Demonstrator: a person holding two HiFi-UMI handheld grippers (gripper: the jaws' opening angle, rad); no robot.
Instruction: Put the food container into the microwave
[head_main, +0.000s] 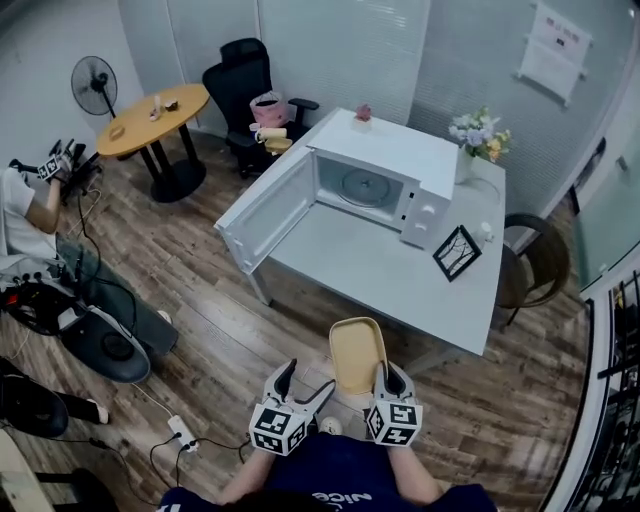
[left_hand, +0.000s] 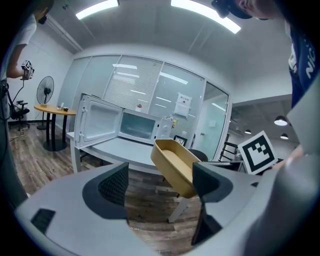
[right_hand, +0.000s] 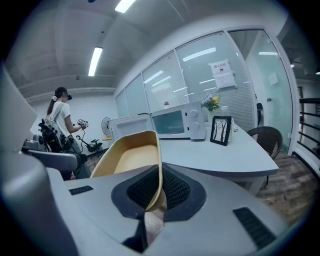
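Nothing legible: the paper notice (head_main: 553, 45) on the glass wall (head_main: 470, 50) and the shirt print (head_main: 336, 498) are too blurred to read.

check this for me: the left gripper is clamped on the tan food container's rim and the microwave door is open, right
Not the left. The right gripper is clamped on the tan food container at its rim, as the right gripper view shows. The left gripper has its fingers apart, gripping nothing. The microwave door is open.
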